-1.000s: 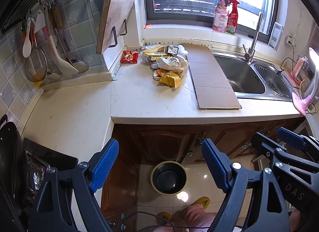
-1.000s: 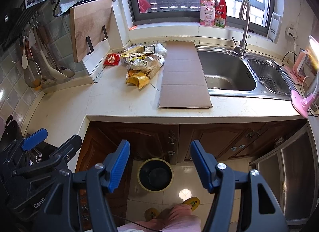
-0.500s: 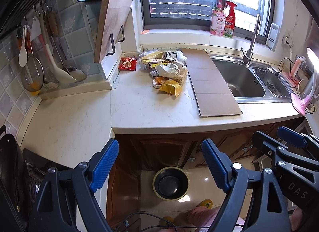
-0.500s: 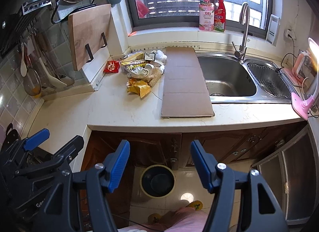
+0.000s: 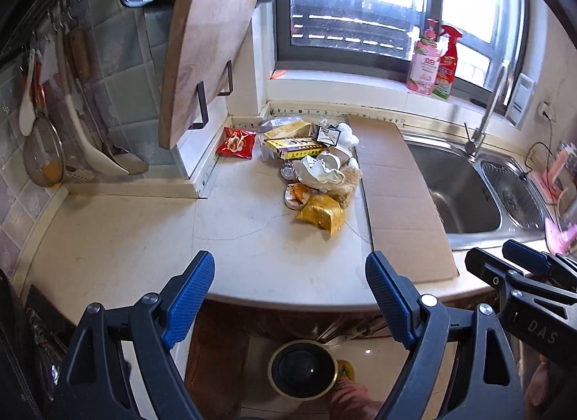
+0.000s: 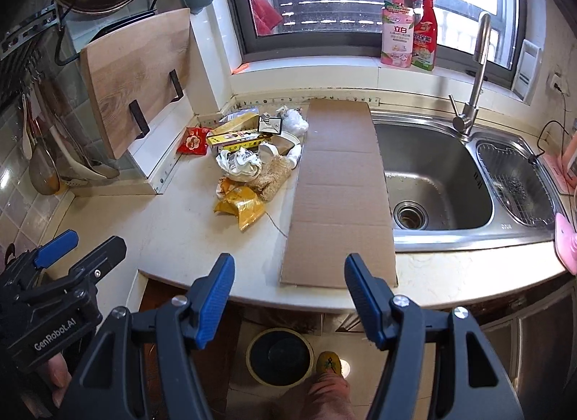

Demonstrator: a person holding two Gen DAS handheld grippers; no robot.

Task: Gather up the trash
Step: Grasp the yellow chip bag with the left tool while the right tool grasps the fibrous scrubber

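A heap of trash lies at the back of the counter: a yellow foil bag (image 5: pixel 322 217) (image 6: pixel 242 207), crumpled white paper (image 5: pixel 317 171) (image 6: pixel 241 163), a red snack packet (image 5: pixel 236 142) (image 6: pixel 193 141) and a yellow box (image 5: pixel 297 147) (image 6: pixel 238 138). A flat cardboard sheet (image 5: pixel 395 196) (image 6: pixel 339 189) lies beside the heap. A round bin (image 5: pixel 303 369) (image 6: pixel 279 357) stands on the floor below the counter edge. My left gripper (image 5: pixel 288 293) is open and empty at the counter's front edge. My right gripper (image 6: pixel 288 292) is open and empty near the cardboard's front end.
A steel sink (image 6: pixel 432 174) with a tap (image 6: pixel 476 70) is to the right. A wooden cutting board (image 5: pixel 202 59) leans on the left wall, with hanging utensils (image 5: pixel 54 113) beside it. Two bottles (image 6: pixel 409 34) stand on the window sill. A foot in a yellow slipper (image 6: pixel 329 364) is by the bin.
Both grippers have moved forward and up toward the counter, so the trash heap and cardboard look closer. Both stay open and empty.
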